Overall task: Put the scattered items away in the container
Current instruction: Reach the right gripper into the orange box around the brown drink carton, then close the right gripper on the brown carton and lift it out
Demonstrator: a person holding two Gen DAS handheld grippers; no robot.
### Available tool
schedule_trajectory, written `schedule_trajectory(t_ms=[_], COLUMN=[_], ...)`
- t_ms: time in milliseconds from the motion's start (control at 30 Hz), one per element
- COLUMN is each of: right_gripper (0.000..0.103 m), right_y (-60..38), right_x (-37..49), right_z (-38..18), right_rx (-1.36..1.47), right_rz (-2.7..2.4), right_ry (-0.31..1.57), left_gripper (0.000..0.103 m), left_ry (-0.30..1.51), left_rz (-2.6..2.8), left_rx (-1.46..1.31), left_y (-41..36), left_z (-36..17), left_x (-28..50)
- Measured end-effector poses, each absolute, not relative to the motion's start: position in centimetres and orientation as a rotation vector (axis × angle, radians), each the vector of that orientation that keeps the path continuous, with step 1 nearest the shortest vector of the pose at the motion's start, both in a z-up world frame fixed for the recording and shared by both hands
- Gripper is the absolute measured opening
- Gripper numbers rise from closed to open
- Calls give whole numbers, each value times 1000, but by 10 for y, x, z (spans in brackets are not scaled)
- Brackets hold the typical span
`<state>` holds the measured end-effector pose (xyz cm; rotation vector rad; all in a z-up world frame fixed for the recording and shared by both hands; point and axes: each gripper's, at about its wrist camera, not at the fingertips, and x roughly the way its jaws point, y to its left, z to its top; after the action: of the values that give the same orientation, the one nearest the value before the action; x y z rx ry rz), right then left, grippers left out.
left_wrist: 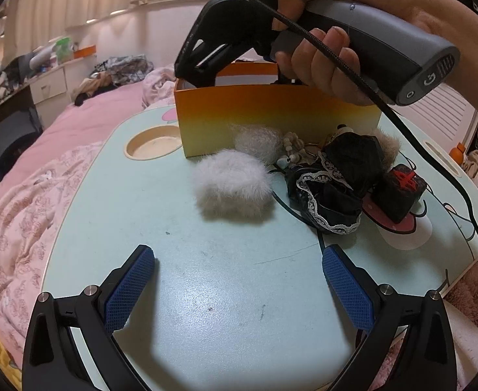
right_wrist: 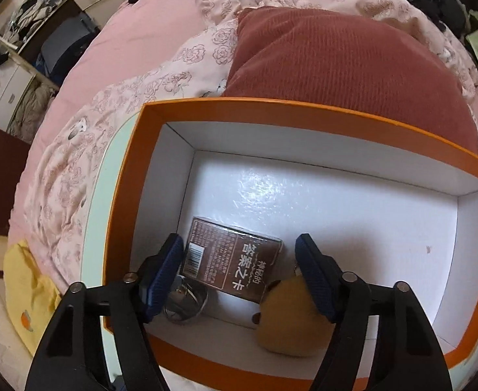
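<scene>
From the left wrist, the left hand-held gripper (left_wrist: 238, 270) hangs over bare worktop (left_wrist: 206, 293) with its blue pads (left_wrist: 129, 288) spread wide and nothing between them. The orange box (left_wrist: 271, 120) stands at the far side of the worktop. Just in front of the box lie the scattered items: a white fur puff (left_wrist: 234, 184) nearest the camera, a paler fluffy ball (left_wrist: 258, 141) touching the box wall, a string of beads (left_wrist: 292, 150) beside it, a black lace-trimmed cloth (left_wrist: 333, 192) further right, and a dark cube with a red mark (left_wrist: 401, 192) right of that. A tan fur piece (left_wrist: 390, 146) shows behind the cloth. A round cup recess (left_wrist: 154, 145) sits in the worktop left of the box. Above the box, a hand (left_wrist: 330, 62) grips the right hand-held gripper (left_wrist: 203, 71), whose nose dips into the box opening; its jaws are hidden there.

From the right wrist, the right hand-held gripper (right_wrist: 240, 273) points steeply down into the box (right_wrist: 288, 110). Its jaws stand partly open and press on nothing. On the white box floor, a brown card pack (right_wrist: 229, 257) lies between the fingers, closer to the left one but apart from both. A metal ring thing (right_wrist: 187, 306), possibly a small tin, sits in the box's near left corner, half hidden by the left finger. A mustard plush (right_wrist: 291, 322) rests against the box's near wall, under the right finger. Beyond the box lie a red cushion (right_wrist: 336, 65) and a pink bed (right_wrist: 134, 55).
</scene>
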<state>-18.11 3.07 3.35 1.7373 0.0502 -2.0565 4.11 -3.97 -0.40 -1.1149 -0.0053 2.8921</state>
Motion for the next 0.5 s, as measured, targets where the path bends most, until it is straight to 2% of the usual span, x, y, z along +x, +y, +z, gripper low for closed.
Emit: schedule_trajectory(t_ms=[167, 333, 500], right_gripper=[68, 68, 70], right_y=[32, 51, 42], right_x=[-180, -178, -175], right_z=[42, 55, 45], right_rx=[1739, 1732, 1786], right_rz=[-2110, -2121, -2112], right_ry=[157, 29, 33], left_gripper=[103, 103, 103], left_ry=[-4, -5, -5], left_rz=[2892, 2893, 2892], left_rx=[-1113, -1113, -1113], left_y=[-40, -40, -40], left_z=[-4, -4, -4], left_x=[41, 41, 41])
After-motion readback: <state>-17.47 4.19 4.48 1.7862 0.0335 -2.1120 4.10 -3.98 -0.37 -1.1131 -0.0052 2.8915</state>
